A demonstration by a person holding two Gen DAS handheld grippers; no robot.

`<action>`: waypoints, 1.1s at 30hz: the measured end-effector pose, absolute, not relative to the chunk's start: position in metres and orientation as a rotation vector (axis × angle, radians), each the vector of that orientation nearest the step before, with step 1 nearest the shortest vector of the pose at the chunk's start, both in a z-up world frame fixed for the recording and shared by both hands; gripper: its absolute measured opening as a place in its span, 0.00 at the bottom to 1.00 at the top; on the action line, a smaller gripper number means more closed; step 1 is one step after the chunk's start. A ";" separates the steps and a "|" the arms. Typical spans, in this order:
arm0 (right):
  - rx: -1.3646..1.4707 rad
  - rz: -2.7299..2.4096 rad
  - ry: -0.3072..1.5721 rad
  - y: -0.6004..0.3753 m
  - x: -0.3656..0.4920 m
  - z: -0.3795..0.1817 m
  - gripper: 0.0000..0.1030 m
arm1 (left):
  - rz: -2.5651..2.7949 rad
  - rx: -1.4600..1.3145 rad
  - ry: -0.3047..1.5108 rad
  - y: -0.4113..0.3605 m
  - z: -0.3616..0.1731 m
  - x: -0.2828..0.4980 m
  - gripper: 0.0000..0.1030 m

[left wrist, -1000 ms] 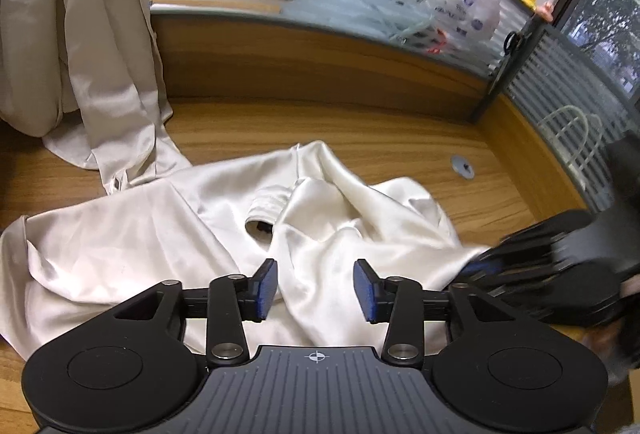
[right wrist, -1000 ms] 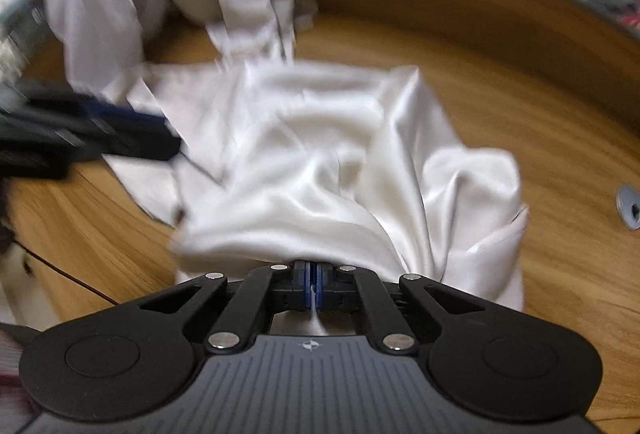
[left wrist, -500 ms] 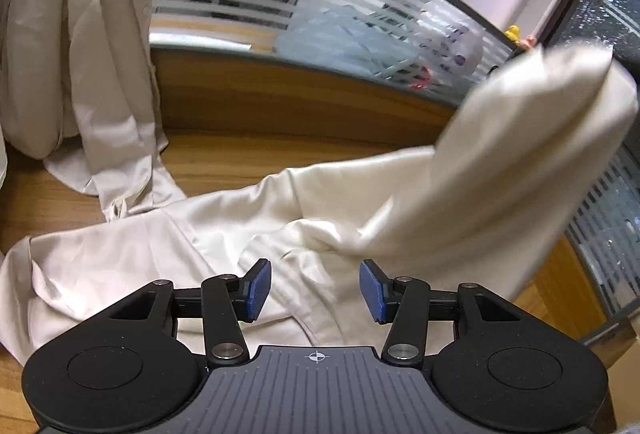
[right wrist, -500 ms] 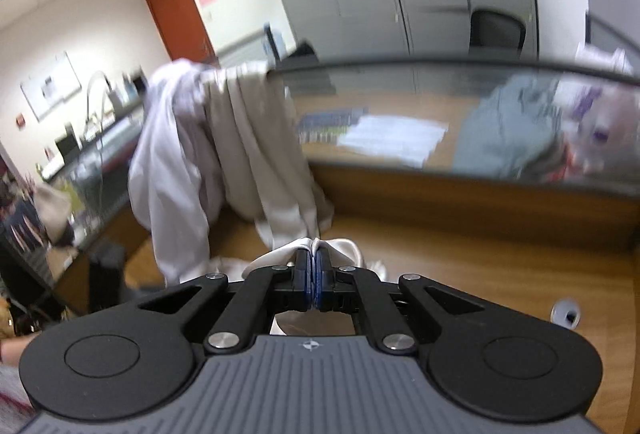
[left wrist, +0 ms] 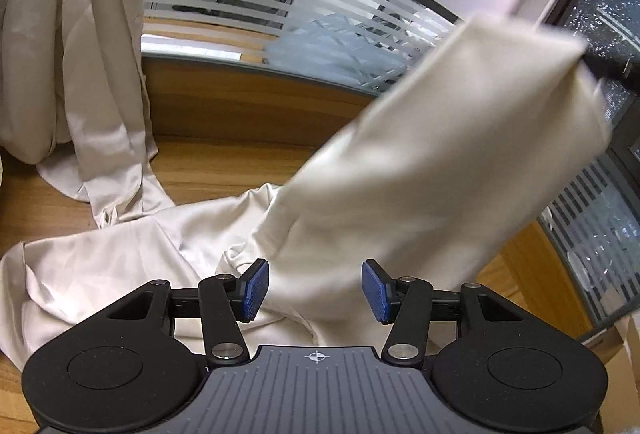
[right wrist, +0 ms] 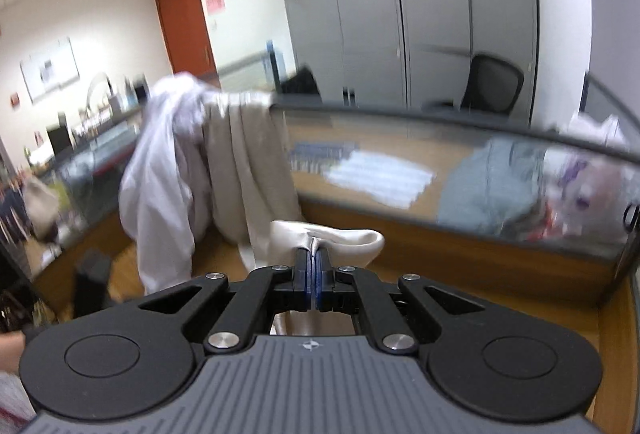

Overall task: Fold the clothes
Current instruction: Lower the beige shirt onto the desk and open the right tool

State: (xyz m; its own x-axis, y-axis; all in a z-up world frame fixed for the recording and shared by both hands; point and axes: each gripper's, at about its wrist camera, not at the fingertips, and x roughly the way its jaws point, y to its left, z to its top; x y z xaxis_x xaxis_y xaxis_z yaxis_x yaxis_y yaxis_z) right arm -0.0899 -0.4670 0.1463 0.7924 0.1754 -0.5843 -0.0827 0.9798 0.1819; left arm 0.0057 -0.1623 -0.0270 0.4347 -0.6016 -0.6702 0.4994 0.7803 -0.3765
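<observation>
A cream satin garment (left wrist: 420, 170) rises from the wooden desk (left wrist: 224, 166) up to the right in the left wrist view, its lower part still crumpled on the wood. My left gripper (left wrist: 315, 289) hangs open just above that lower cloth, blue pads apart and not pressing on it. In the right wrist view my right gripper (right wrist: 313, 274) is shut on a fold of the same cream garment (right wrist: 340, 236), held high above the desk, with the rest of the cloth hidden under the gripper body.
More pale clothes (left wrist: 80, 46) hang over the glass partition (left wrist: 248, 6) at the left, seen also as hanging clothes (right wrist: 200, 170) in the right wrist view. A wooden back wall (right wrist: 460, 254) bounds the desk. Grey cabinets (right wrist: 420, 14) and an office chair (right wrist: 492, 86) stand beyond.
The right gripper lifted its pinched fold high off the desk, pulling the garment up into a taut band. The left gripper's pads spread a little wider.
</observation>
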 end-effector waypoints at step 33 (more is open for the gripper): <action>0.182 0.159 1.004 -0.394 -0.094 -0.060 0.31 | -0.769 0.082 0.966 -0.201 -0.062 -0.012 0.51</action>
State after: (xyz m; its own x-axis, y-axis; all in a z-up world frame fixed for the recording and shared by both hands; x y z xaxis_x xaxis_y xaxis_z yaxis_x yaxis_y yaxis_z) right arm -0.0940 -0.3945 -0.0601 0.5280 0.2155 -0.8214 -0.0488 0.9734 0.2240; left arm -0.0117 -0.2014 -0.0618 0.3305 -0.5524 -0.7653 0.6219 0.7374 -0.2637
